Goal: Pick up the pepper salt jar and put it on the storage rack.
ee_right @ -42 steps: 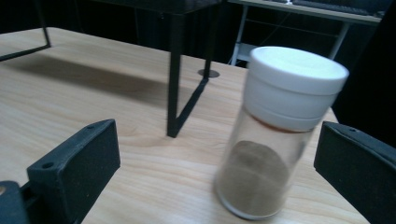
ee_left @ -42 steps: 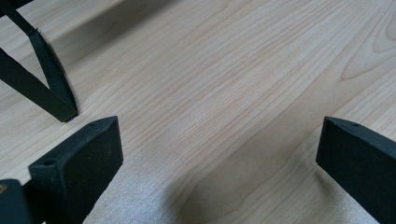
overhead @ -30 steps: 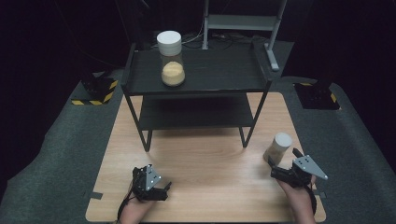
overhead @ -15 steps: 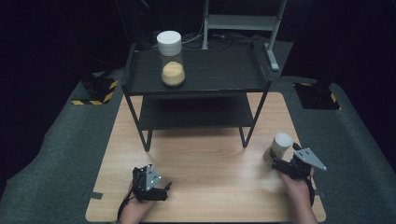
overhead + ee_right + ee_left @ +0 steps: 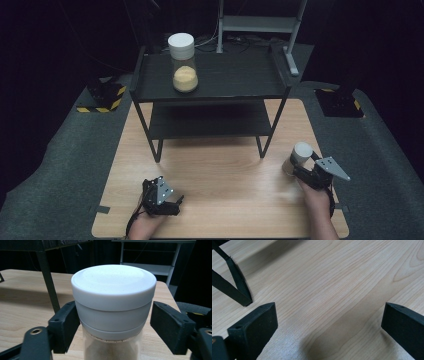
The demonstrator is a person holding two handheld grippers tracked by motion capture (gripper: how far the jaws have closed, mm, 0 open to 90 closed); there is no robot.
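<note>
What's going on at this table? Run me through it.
A person works with a hand-held gripper in each hand. The right hand-held gripper has its jaws around a white-lidded jar near the wooden table's right edge. The jaws have just been closing, and a gap shows at one pad. The left hand-held gripper hangs open over bare table. A second jar stands on the black shelf.

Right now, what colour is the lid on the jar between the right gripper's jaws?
White. The lid shows best in the right gripper view.

left gripper (image 5: 172,206): black jaws, grey plate, black cable at 7 o'clock | right gripper (image 5: 300,172): black, grey three-cornered plate
</note>
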